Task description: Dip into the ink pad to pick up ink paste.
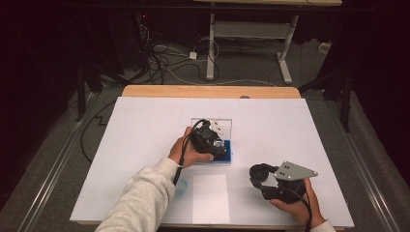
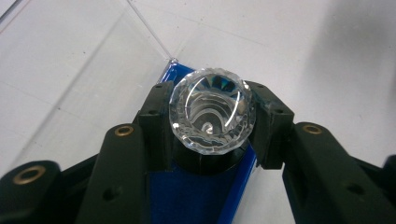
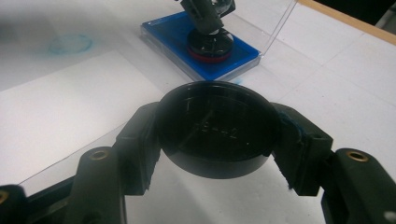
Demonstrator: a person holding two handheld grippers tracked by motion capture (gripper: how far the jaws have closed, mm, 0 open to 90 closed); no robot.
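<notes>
Here, at frame centre of the high view, my left hand (image 1: 191,150) reaches in, its left gripper (image 2: 209,140) clamped on a faceted crystal stamp (image 2: 212,109) standing over the blue ink pad (image 3: 201,44). Lower right, my right gripper (image 3: 215,135) squeezes a round black lid (image 3: 215,126).

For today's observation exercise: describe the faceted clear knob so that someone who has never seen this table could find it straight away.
Start at the white table and find the blue pad in its open clear plastic case near the middle. Over that pad, the left gripper clamps a round, faceted clear glass knob on a black base. Unlike the plain flat black round cap held in the right gripper, it sparkles and is see-through.
</notes>
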